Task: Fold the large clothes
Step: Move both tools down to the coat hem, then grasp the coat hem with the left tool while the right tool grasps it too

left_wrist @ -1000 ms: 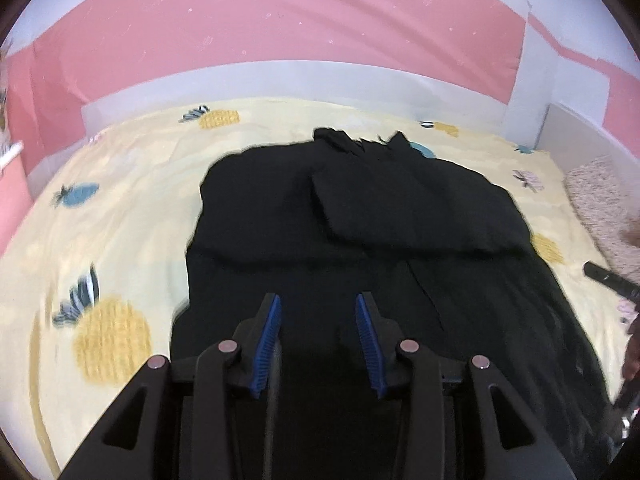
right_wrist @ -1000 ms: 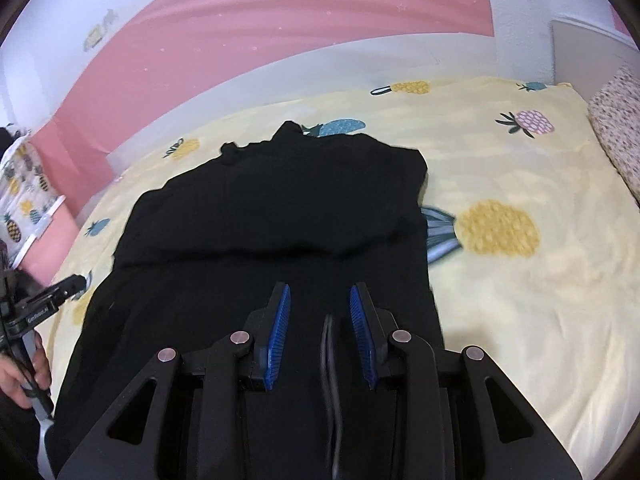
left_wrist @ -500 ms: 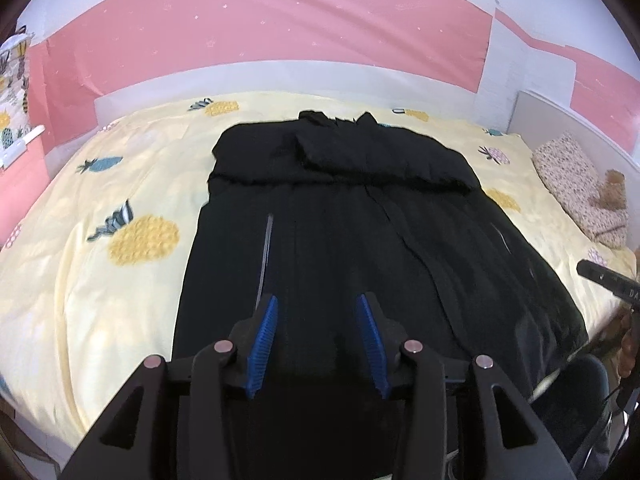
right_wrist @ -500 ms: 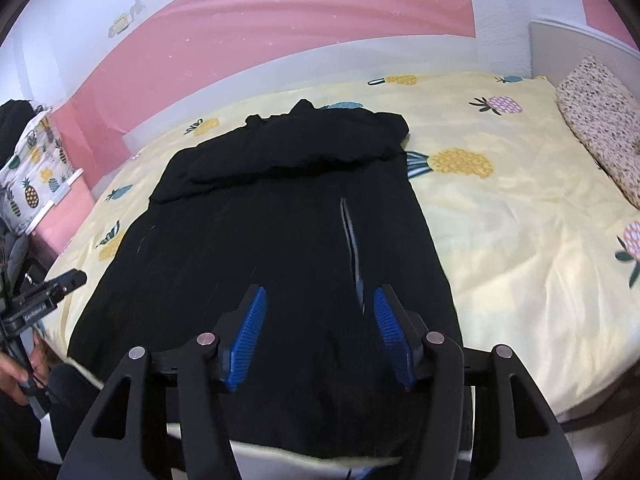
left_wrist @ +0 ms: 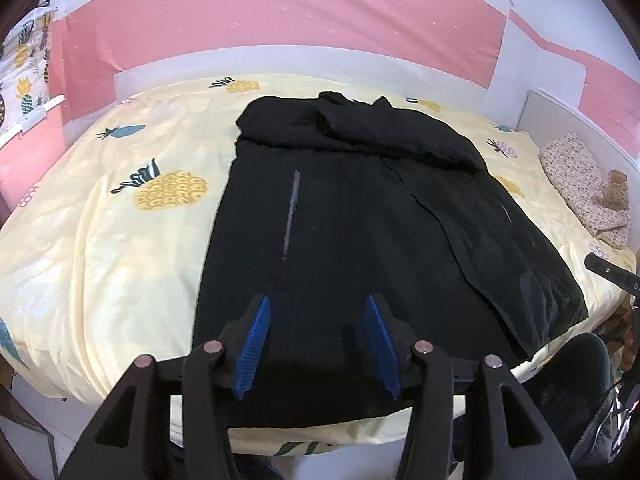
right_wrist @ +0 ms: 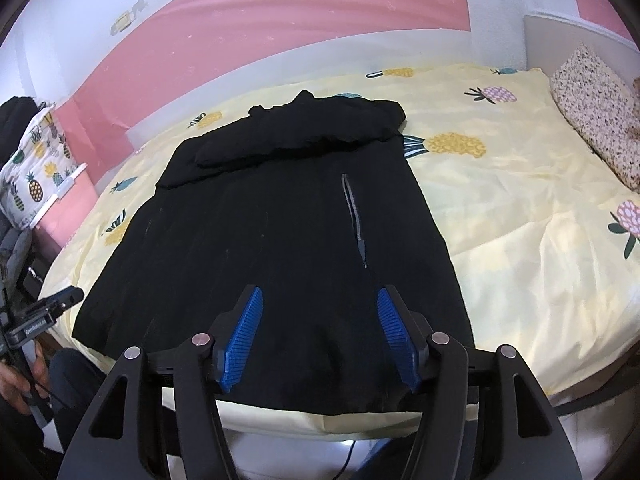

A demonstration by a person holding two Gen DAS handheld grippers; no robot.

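On the yellow pineapple-print bedsheet [left_wrist: 100, 240] lies the large black garment [left_wrist: 360, 220], spread flat, far end folded over. Left gripper [left_wrist: 316, 336] and right gripper [right_wrist: 320, 336] hover over its near hem, jaws opening, nothing between them. Likely between folds; next calls for pinching both hem corners.

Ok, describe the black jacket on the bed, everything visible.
The black jacket is large, of matte dark fabric, spread flat and lengthwise on the pineapple-print bedsheet. Its sleeves lie folded across the chest near the collar end. A grey pocket zipper runs along the body on each side. The hem lies at the bed's near edge. Neither gripper grips it.
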